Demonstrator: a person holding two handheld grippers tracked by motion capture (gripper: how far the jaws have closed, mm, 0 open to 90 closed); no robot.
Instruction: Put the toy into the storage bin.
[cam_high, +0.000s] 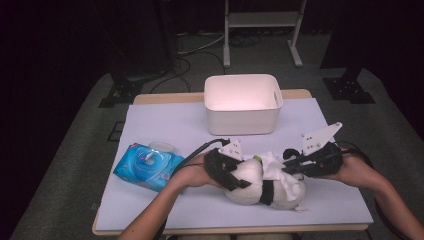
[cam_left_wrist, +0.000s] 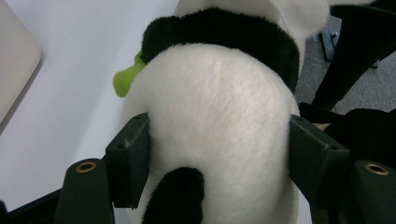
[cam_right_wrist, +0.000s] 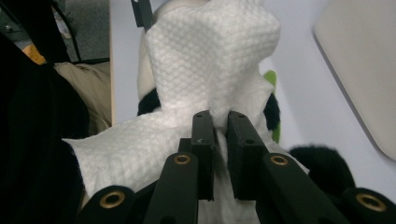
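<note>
Panda plush (cam_high: 262, 185) lies on its side at the near middle of the white table (cam_high: 165, 125). My left gripper (cam_high: 224, 169) clamps its white body, pads pressed in on both sides. My right gripper (cam_high: 300, 165) is pinched shut on a white wet wipe (cam_right_wrist: 205, 70) draped over the plush. Step as I read it: wiping the toy. Next: drag the wipe across the fur while the left gripper holds it steady. Wipe pack (cam_high: 147, 166) sits to the left, bin (cam_high: 243, 102) behind.

A white bin (cam_high: 243, 104) stands at the far edge of the table (cam_high: 165, 125), which has a pale cover. A blue pack of wet wipes (cam_high: 148, 166) lies on the table's left part, with a small clear lid (cam_high: 161, 146) just behind it. Beyond the table, a metal stand (cam_high: 262, 30) rises from the grey floor (cam_high: 75, 150).
</note>
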